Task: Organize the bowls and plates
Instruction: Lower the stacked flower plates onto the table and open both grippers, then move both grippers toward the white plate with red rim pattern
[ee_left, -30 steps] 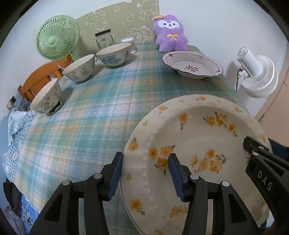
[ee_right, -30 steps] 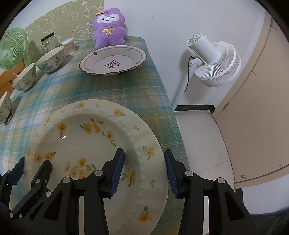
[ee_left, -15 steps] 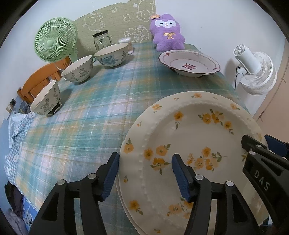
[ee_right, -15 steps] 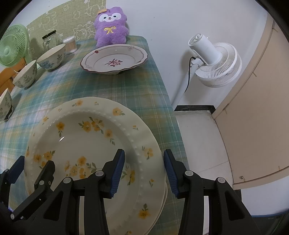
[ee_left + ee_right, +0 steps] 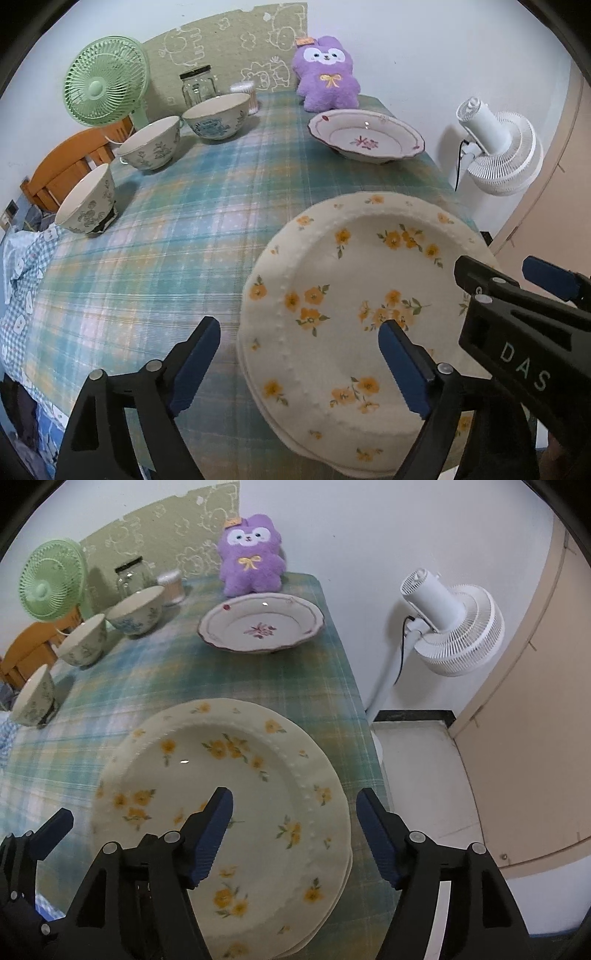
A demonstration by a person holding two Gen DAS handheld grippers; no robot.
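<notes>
On the near right corner of the green plaid tablecloth, a cream round ceramic plate with yellow flowers lies on top of a matching plate whose rim peeps out below it. Both hand-held grippers have just been opening: the left gripper stands wide with the plate's rim at nine o'clock between its blue pads, touching neither, and the right gripper stands open astride the rim at three o'clock, also clear of it. At twelve o'clock from the stack, well apart, sits a white scalloped plate with a dark red rim and pink flower, before a purple plush toy. Three white bowls with blue-grey floral print line the table's left side from ten to eleven o'clock. The flowered plates look stiff, glazed, fairly heavy and breakable; the smooth rim may slip in a loose pinch, so any next hold seems best taken across the beaded rim on opposite sides, with both grippers sharing the weight
</notes>
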